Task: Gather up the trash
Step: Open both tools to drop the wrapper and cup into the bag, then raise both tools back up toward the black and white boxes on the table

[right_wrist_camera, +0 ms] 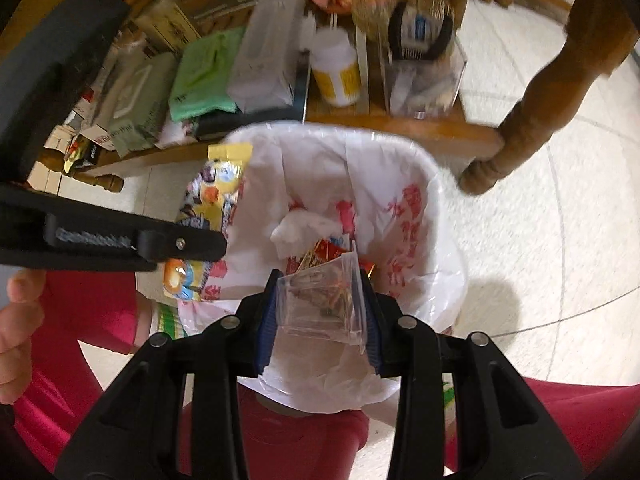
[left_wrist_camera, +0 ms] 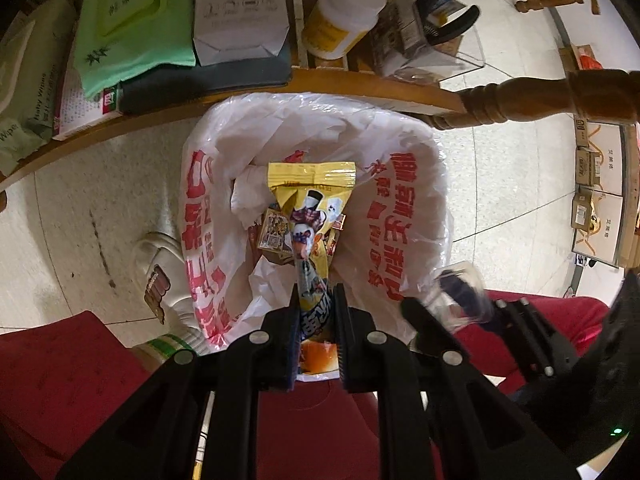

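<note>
A bin lined with a white plastic bag with red print (left_wrist_camera: pixel 404 200) (right_wrist_camera: pixel 412 216) stands on the floor below me, holding tissue and small wrappers. My left gripper (left_wrist_camera: pixel 316 300) is shut on a yellow snack wrapper (left_wrist_camera: pixel 310 200) that hangs over the bin's mouth. My right gripper (right_wrist_camera: pixel 320 280) is shut on a clear plastic packet (right_wrist_camera: pixel 320 304), also above the bin. The right gripper with its clear packet (left_wrist_camera: pixel 460 292) shows at the right of the left wrist view. In the right wrist view the left gripper (right_wrist_camera: pixel 192 240) and yellow wrapper (right_wrist_camera: pixel 212 196) appear at the left.
A low wooden shelf (left_wrist_camera: pixel 360 88) behind the bin carries a green wipes pack (left_wrist_camera: pixel 132 20), a white box (left_wrist_camera: pixel 240 12), a white-and-yellow bottle (left_wrist_camera: pixel 344 16) and a clear container (right_wrist_camera: pixel 424 64). A turned table leg (right_wrist_camera: pixel 532 128) stands right of the bin. Red-clothed legs (left_wrist_camera: pixel 72 380) flank it.
</note>
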Motion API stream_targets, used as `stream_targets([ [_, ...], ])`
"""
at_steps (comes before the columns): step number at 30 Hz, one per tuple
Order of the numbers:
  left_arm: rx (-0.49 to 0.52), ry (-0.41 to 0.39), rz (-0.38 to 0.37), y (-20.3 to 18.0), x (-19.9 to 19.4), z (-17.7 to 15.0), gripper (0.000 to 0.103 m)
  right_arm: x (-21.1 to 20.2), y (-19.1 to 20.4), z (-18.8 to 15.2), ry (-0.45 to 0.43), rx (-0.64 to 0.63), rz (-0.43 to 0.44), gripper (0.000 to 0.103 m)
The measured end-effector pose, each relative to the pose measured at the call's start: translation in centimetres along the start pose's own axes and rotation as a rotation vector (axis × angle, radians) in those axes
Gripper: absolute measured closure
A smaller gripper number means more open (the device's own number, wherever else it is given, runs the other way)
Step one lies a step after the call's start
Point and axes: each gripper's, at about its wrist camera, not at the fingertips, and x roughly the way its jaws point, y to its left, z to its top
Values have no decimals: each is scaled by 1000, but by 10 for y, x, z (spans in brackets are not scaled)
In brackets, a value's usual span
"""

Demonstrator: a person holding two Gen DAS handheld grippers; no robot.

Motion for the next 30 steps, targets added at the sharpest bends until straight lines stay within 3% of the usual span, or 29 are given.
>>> stream_targets([
  [12,-41,54,22,6,27,15,87,31,6,-4,67,-42,11,67],
  [13,-43,56,27,5,28,17,86,32,7,-5,68,-46,17,62],
  [14,-51,63,30,6,29,18,73,33,7,-5,68,-47,29,53],
  [15,-63,68,29,7,30,19,50,33,8,-5,64,-45,31,31],
  [16,-74,63,23,8,30,19,43,33,8,-5,56,-43,26,25],
  [21,-55,50,51,5,24,17,39,26,9,-4,28,-47,23,25],
  [30,-23,-7,179,5,-5,-9,30,-5,14,-7,-1,-60,19,25],
])
